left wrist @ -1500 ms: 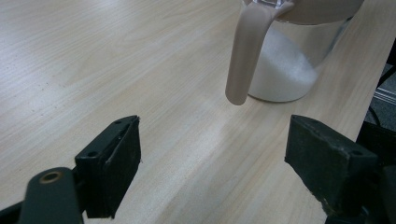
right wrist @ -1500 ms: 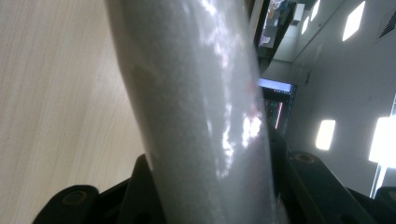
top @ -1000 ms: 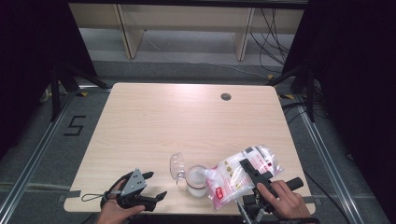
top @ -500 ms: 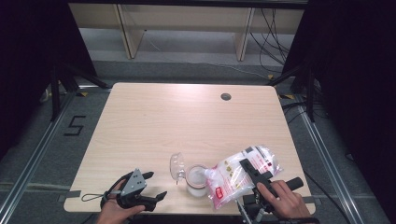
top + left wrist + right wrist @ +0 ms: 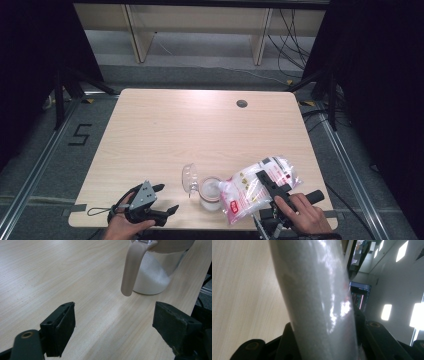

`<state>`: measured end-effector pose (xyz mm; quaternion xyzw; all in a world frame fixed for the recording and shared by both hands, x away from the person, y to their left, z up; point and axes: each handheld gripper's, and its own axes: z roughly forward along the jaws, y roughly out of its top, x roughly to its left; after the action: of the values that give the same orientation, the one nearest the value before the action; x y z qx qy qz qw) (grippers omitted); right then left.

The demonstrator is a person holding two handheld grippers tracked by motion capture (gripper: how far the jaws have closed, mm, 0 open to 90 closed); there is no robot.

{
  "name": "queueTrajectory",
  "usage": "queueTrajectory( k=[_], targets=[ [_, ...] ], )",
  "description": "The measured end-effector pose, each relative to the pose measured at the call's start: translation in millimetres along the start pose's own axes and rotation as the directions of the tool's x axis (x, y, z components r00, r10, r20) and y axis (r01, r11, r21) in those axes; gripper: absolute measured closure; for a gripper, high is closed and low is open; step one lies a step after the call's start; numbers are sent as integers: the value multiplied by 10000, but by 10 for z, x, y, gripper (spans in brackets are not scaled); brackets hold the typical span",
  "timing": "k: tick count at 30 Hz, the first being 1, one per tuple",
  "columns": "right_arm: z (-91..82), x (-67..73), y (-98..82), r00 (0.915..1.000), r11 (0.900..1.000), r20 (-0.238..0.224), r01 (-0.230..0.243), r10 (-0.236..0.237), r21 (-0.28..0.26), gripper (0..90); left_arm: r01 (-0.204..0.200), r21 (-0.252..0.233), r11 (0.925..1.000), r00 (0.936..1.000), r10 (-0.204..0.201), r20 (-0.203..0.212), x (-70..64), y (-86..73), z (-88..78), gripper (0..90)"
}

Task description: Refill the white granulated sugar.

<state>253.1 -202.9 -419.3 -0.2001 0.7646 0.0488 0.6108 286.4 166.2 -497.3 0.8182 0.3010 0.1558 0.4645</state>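
A clear jar [image 5: 210, 193] partly full of white powder stands near the table's front edge, its hinged lid [image 5: 189, 178] swung open to the left. A plastic bag of white powder [image 5: 250, 189] with red print lies tilted, its lower end over the jar's mouth. My right gripper [image 5: 270, 186] is shut on the bag; in the right gripper view the bag [image 5: 317, 297] sits between the jaws of that gripper [image 5: 324, 337]. My left gripper [image 5: 161, 200] rests open left of the jar. In the left gripper view, the gripper [image 5: 113, 322] faces the jar [image 5: 152, 277] and its beige hanging strap [image 5: 131, 270].
The light wooden table [image 5: 200, 130] has a round cable hole [image 5: 242, 103] at the back right. A wooden shelf frame [image 5: 200, 30] stands behind the table. Dark curtains and metal rails flank both sides.
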Motion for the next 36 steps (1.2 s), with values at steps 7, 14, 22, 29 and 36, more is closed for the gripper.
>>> queueTrajectory(
  k=[7,14,22,29,36],
  targets=[
    [-16,-15,30,9999,9999,-154,29,-27,116,660,-36,28,10000,10000,36,-57,0,3,-6,180],
    [-9,-12,56,10000,10000,8,-11,12,-98,661,-9,1,10000,10000,9,-39,-3,3,-3,180],
    [-5,-32,80,9996,9994,40,292,-292,-181,663,-56,1,10000,10000,56,-3,1,3,-2,180],
    [-8,-2,105,9999,10000,-118,62,-62,-11,663,-31,3,10000,10000,31,0,0,1,-1,180],
    [8,-39,121,9988,9986,-2,493,-493,-203,663,-30,5,10000,10000,30,0,1,1,0,180]
  ],
)
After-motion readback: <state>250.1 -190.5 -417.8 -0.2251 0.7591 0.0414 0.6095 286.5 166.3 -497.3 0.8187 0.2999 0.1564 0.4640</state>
